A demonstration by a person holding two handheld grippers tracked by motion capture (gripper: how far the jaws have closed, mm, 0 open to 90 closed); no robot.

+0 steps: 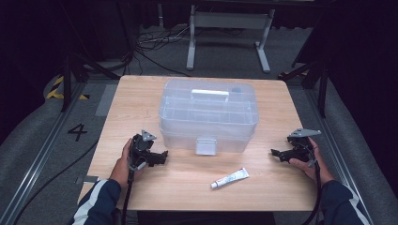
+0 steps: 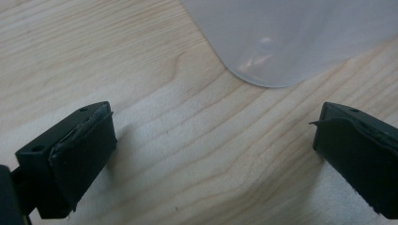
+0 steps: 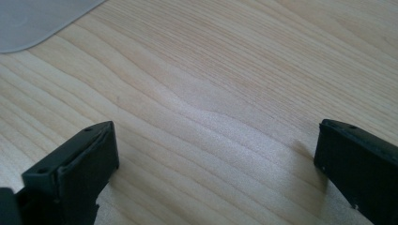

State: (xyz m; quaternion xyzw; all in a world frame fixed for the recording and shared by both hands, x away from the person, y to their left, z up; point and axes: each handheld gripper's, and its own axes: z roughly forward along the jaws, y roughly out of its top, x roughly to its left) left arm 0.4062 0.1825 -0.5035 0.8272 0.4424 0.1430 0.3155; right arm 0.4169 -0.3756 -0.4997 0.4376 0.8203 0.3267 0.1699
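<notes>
A clear plastic storage box (image 1: 209, 117) with a white handle and a front latch stands in the middle of the wooden table (image 1: 141, 93). In front of it, a little to the right, lies a small white tube (image 1: 229, 178). My left gripper (image 1: 163, 156) rests on the table at the box's left front corner, jaws wide apart and empty. In the left gripper view a corner of the box (image 2: 291, 37) shows just ahead of the left gripper (image 2: 213, 140). My right gripper (image 1: 275, 153) sits near the table's right edge, open and empty. The right gripper (image 3: 216, 159) faces bare wood, with the box's corner (image 3: 33, 21) at the upper left.
The table's front edge runs just behind both hands. Beyond the far edge stand a white metal frame (image 1: 230, 28) and loose cables (image 1: 155, 47) on the floor. Dark stands flank the table at both sides.
</notes>
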